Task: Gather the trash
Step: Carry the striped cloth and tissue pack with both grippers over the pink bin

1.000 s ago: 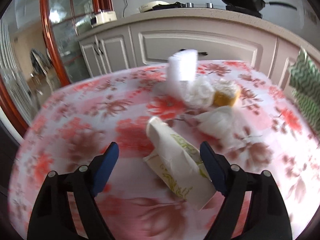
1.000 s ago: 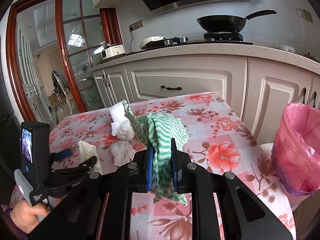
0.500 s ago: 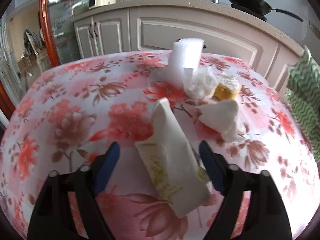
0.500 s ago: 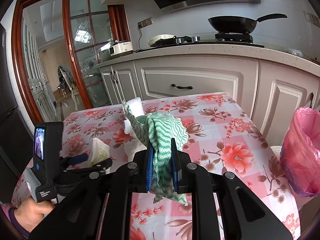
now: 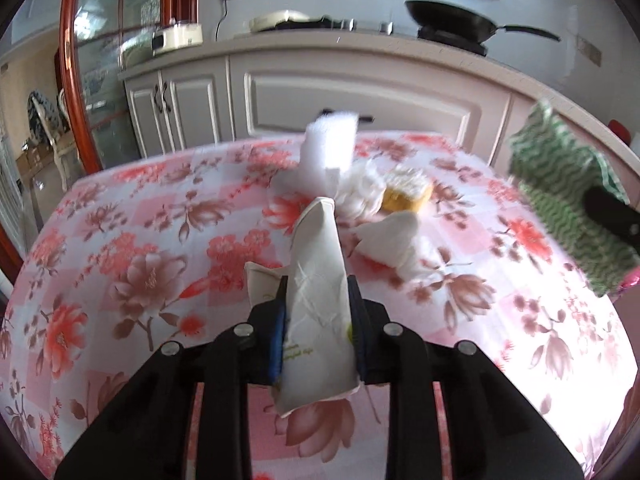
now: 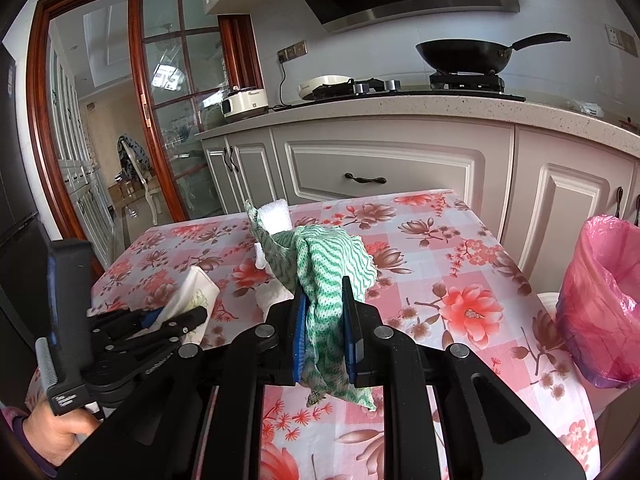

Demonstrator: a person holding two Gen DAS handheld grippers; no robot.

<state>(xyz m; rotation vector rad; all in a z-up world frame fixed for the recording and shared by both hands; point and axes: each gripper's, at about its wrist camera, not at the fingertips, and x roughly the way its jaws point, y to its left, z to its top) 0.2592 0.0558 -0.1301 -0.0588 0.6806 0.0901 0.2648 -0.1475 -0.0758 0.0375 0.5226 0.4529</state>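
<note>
The left gripper [image 5: 317, 320], just closed on the crushed white paper cup [image 5: 318, 296], must carry it toward the pink-bagged trash bin [image 6: 604, 312] at three o'clock, nearer the right gripper [image 6: 323, 320], which clamps the green-striped rag [image 6: 326, 280].

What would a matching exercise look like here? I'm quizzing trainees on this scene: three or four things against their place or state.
Things:
1. paper cup
2. green striped cloth
3. wok
4. pink bin bag

Places or states:
A. on the stove
B. crushed in the left gripper
C. beside the table, open
D. clamped in the right gripper

Pairs: 1-B, 2-D, 3-A, 4-C
</note>
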